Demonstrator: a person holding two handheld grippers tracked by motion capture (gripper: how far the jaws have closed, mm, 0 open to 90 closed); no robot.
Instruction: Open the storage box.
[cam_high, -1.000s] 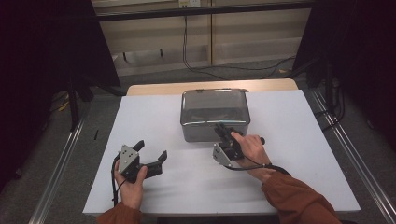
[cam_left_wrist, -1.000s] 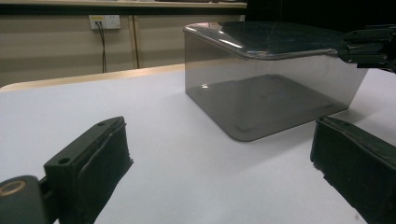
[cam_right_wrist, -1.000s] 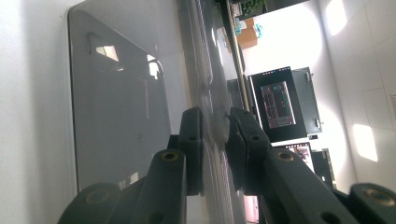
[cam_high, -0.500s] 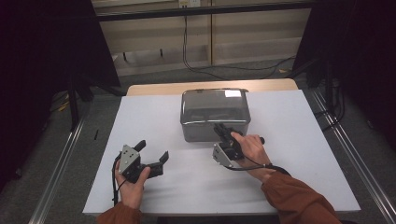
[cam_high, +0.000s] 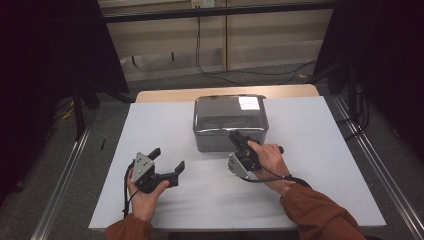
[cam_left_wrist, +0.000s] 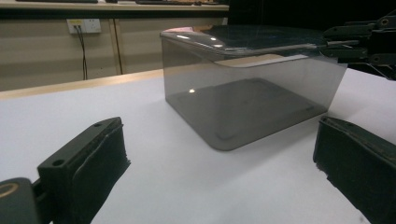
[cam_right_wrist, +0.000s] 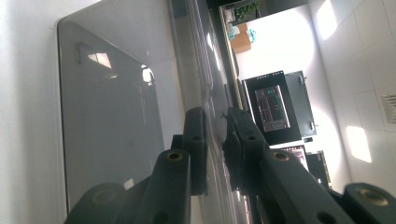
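Note:
A smoky translucent box (cam_high: 227, 117) with a lid stands at the middle of the white table (cam_high: 320, 150). My right gripper (cam_high: 235, 136) reaches it from the near side and is shut on the lid's front rim. In the right gripper view the two jaws (cam_right_wrist: 215, 119) pinch the thin lid edge (cam_right_wrist: 205, 60) above the box wall (cam_right_wrist: 112, 102). My left gripper (cam_high: 168, 157) rests low over the table to the box's near left, open and holding nothing. In the left gripper view the box (cam_left_wrist: 252, 93) sits ahead of the spread jaws (cam_left_wrist: 219, 135), with the right gripper (cam_left_wrist: 359, 44) on the lid at the far right.
Bare white tabletop surrounds the box on all sides. A wooden strip (cam_high: 165, 95) shows along the table's far edge. Metal rails (cam_high: 65, 170) run along both sides of the table, and cables hang by the back wall (cam_high: 200, 45).
A bright reflection has appeared on the lid's top since the earliest frame. Both hands and the box stay where they were.

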